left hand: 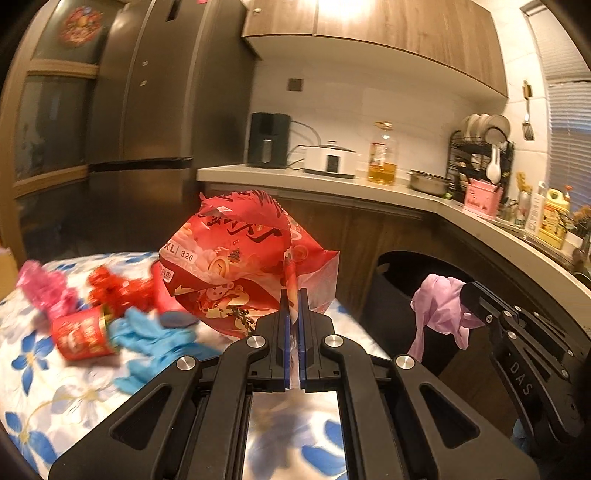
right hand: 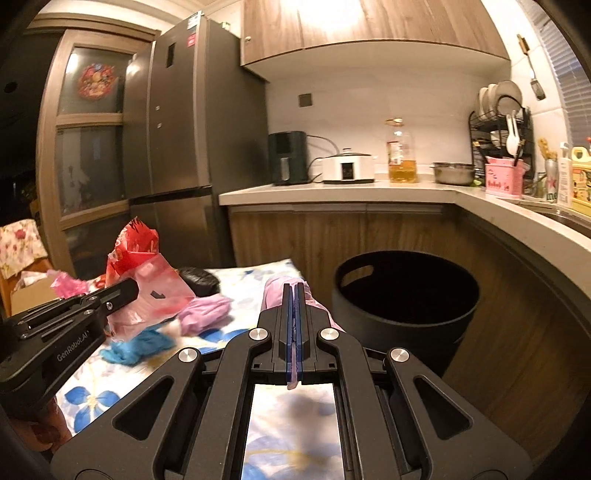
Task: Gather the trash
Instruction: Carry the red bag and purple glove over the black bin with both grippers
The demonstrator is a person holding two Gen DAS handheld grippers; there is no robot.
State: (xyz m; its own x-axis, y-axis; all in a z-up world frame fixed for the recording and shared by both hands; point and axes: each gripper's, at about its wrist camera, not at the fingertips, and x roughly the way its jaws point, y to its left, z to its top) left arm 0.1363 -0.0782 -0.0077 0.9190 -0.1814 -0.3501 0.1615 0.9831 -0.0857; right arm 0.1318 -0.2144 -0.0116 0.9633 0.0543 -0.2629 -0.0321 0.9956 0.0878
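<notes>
My left gripper is covering the lower edge of the red bag. The red can is blurring, print unreadable. The bin interior is showing only blackness; contents cannot be determined.

warm yellow light is pouring down from under the brown wooden wall cabinets, blowing out to white glare there in both views. the tall dark steel fridge is catching soft streaks of it. the red printed can and crumpled blue glove are smearing with motion blur. the pale curved worktop is bowing under fisheye distortion, and the corners are darkening to black.
</notes>
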